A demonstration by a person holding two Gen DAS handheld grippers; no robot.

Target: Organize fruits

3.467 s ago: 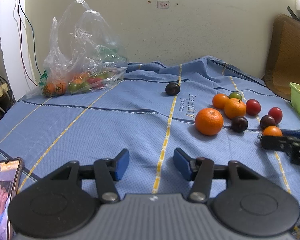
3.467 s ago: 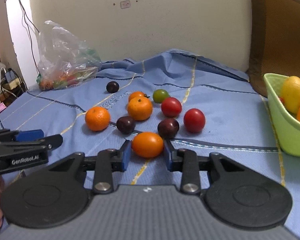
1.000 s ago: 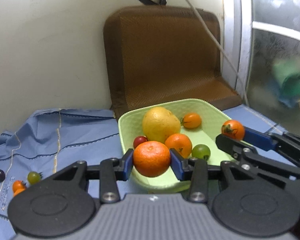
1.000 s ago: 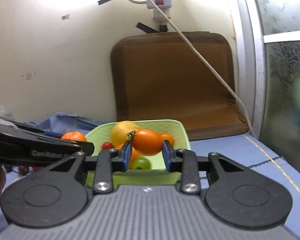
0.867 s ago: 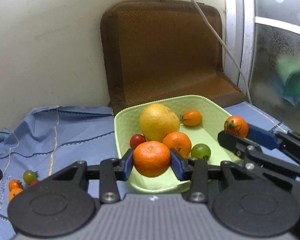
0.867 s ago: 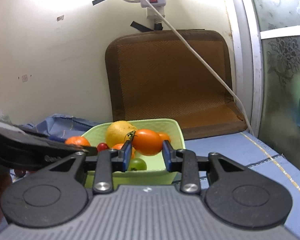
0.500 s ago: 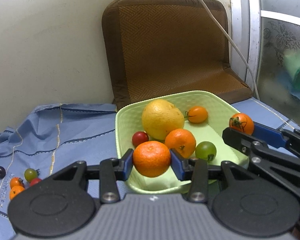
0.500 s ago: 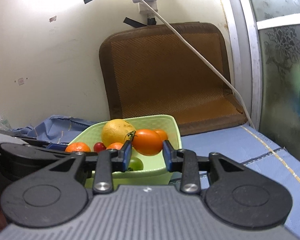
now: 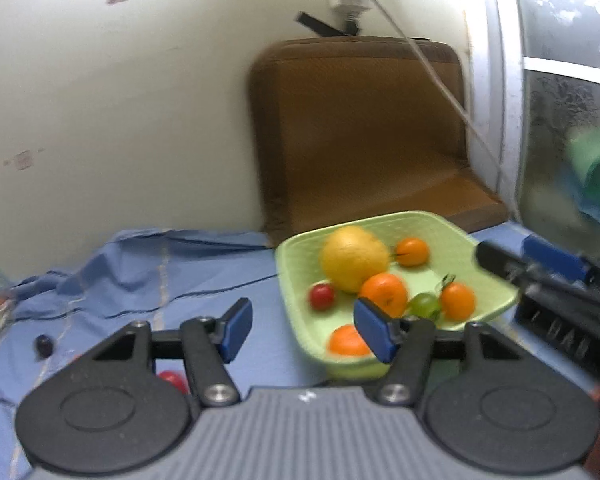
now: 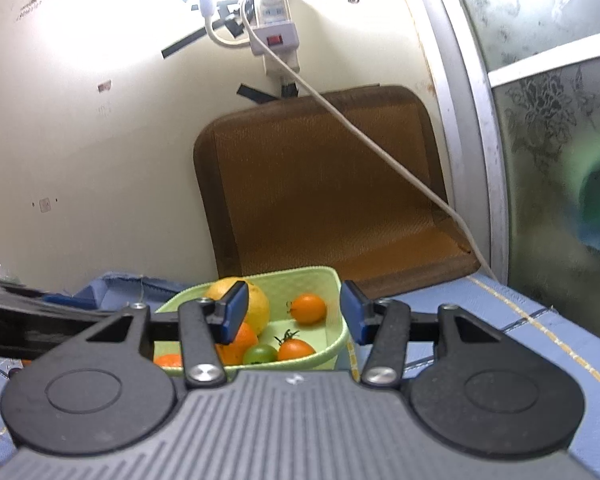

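Note:
My left gripper hangs in front of the light green basket, its jaws opening with nothing between them. Just past its right finger a mandarin lies in the basket's near corner. My right gripper hovers over the basket, jaws opening and empty too. Below it rests an orange tomato with a stem. The basket also holds a big yellow citrus, another mandarin, a green tomato, a red cherry tomato and a second orange tomato. The right gripper shows at the basket's right edge.
A brown woven mat leans on the wall behind the basket, with a power strip and its cable above. On the blue cloth to the left lie a dark plum and a red tomato. A frosted window stands right.
Both grippers have let go. The mandarin dropped from the left jaws into the basket's near corner, the orange tomato from the right jaws into the basket. The left gripper drew back to the left.

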